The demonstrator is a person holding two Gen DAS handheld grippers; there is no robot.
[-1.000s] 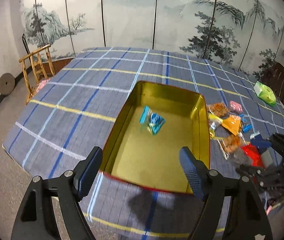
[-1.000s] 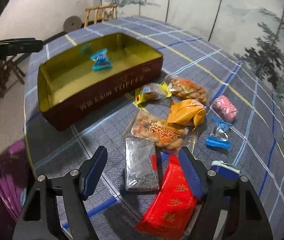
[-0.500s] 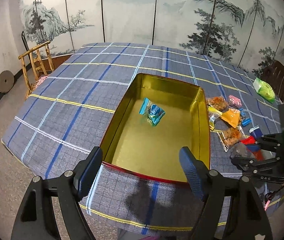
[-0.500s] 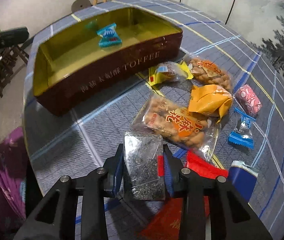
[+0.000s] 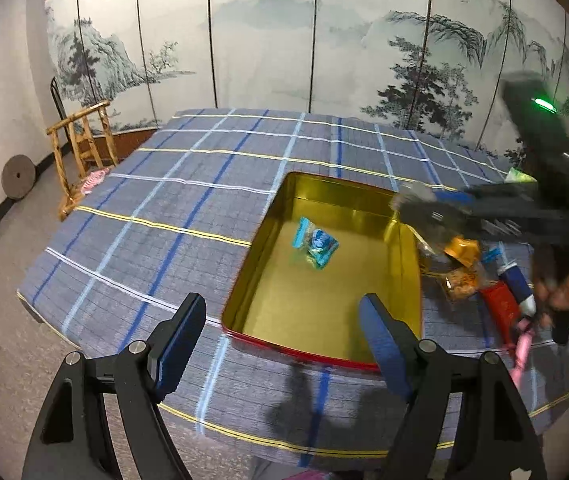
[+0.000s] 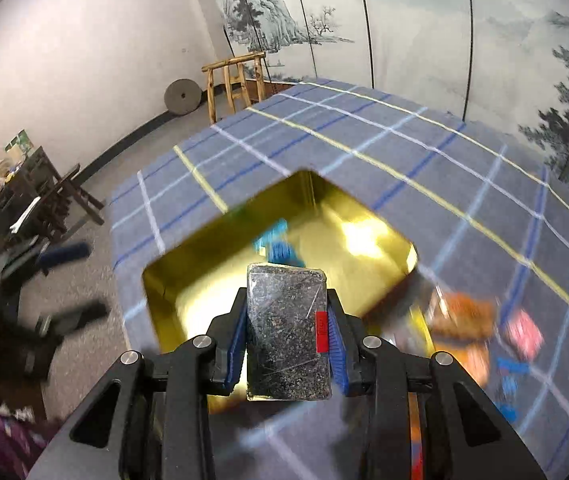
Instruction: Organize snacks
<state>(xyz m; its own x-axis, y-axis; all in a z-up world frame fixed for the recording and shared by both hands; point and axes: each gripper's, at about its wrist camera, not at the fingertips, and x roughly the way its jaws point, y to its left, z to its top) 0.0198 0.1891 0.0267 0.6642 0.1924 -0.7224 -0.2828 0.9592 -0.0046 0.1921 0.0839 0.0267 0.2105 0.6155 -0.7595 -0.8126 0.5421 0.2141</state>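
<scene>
1. The right gripper [image 6: 288, 344] has its jaws clamped on a silver packet [image 6: 287, 332] of dark bits, pinched across its narrow sides so it sticks out flat ahead of the jaws.
2. The packet is in the air over the near edge of the gold tin [image 6: 188, 280], clear of the bench [image 6: 364, 148]. It looks like a carry from the pile towards the tin.
3. In the tin, one blue sweet [image 5: 316, 243] lies near the middle, so there's plenty of floor left for a drop.
4. The left gripper [image 5: 284, 344] hangs at the near end of the tin, jaws apart and holding nothing. It sits to the left of the carrying path, probably waiting its turn.
5. The unsorted snacks sit to the right of the tin: an orange packet [image 5: 462, 249], a red packet [image 5: 500, 308], and a blue-and-white packet [image 5: 518, 282], bunched close for short trips.
6. My guess at the next need: move further over the tin's floor before letting go, since the packet is only at the rim.
</scene>
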